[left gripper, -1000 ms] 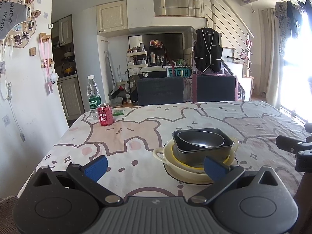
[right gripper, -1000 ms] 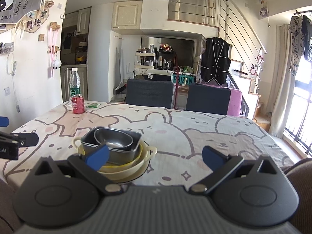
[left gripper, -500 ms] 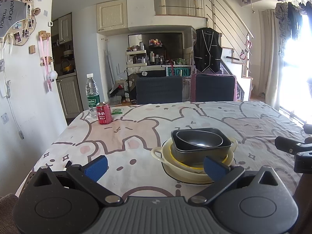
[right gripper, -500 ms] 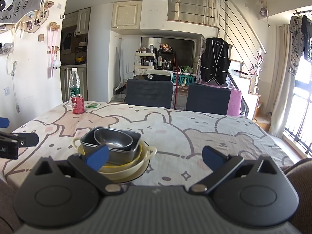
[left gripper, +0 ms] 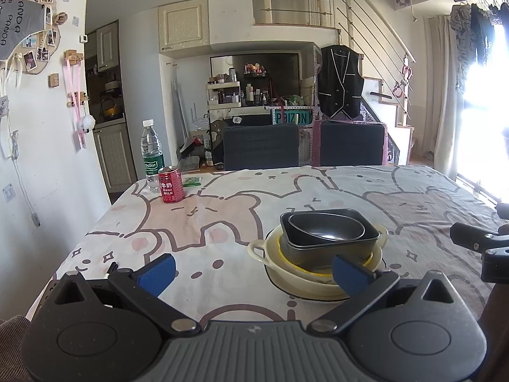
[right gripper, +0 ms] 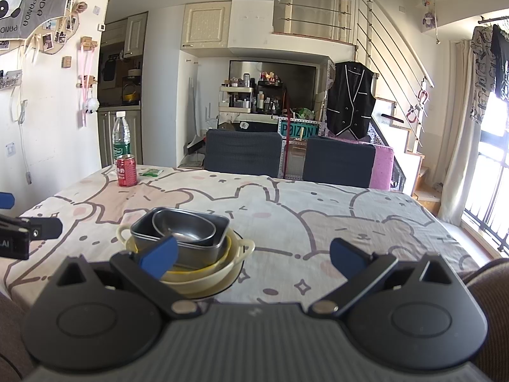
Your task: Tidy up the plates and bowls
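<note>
Left gripper (left gripper: 253,270): blue-padded fingers (left gripper: 155,273) spread wide apart, nothing held between them; carried low over the near edge of the bench (left gripper: 222,216).

Right gripper (right gripper: 253,256): blue-padded fingers (right gripper: 346,259) likewise spread wide and empty; its left finger is seen in front of the stack, though contact cannot be told. The left gripper's finger is seen at 9 o'clock in the right wrist view, and the right gripper's at 3 o'clock in the left wrist view.

Stacked dishes, one lot, on the bench near its front edge:
- oval metal bowl (left gripper: 326,226), uppermost, nested in
- dark rectangular pan (left gripper: 327,250), set in
- yellow bowl (left gripper: 288,259), only its rim showing, set in
- cream two-handled bowl (left gripper: 305,281), lowest.

In the left wrist view the stack lies at 1 o'clock from the fingers; in the right wrist view, at 11 o'clock (right gripper: 183,238).

Bench: covered by a cartoon-bear tablecloth (right gripper: 318,210).

Far left corner, at 11 o'clock in both views: red milk can (left gripper: 170,184), upright; a clear water bottle (left gripper: 152,156) just behind it; a small green packet (left gripper: 191,181) lying beside the can.

Beyond the far edge, at 12 o'clock: two dark chair backs (left gripper: 261,146).
</note>
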Demonstrator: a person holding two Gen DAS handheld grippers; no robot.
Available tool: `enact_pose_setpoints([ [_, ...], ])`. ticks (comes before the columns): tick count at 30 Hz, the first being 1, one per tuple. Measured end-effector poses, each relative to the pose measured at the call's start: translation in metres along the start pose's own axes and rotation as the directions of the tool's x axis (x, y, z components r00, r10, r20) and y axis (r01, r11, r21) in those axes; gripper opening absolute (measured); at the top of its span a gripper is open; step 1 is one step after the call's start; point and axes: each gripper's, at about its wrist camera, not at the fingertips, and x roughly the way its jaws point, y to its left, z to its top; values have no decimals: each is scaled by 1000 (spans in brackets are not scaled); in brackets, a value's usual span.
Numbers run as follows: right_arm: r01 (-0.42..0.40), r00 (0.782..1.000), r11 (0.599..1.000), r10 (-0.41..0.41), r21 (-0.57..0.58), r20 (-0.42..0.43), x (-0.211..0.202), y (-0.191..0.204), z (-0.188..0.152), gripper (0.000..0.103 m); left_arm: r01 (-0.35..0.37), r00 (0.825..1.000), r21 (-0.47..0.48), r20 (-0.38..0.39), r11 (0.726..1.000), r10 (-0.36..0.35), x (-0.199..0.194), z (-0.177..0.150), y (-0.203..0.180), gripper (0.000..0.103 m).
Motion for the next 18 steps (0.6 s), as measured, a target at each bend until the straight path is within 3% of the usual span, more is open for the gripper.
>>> enact_pose_setpoints([
  [18, 3, 1000, 1000, -3, 0, 0, 0, 0, 0, 103, -3, 1000, -2, -1, 1000, 3, 0, 0, 1, 103],
])
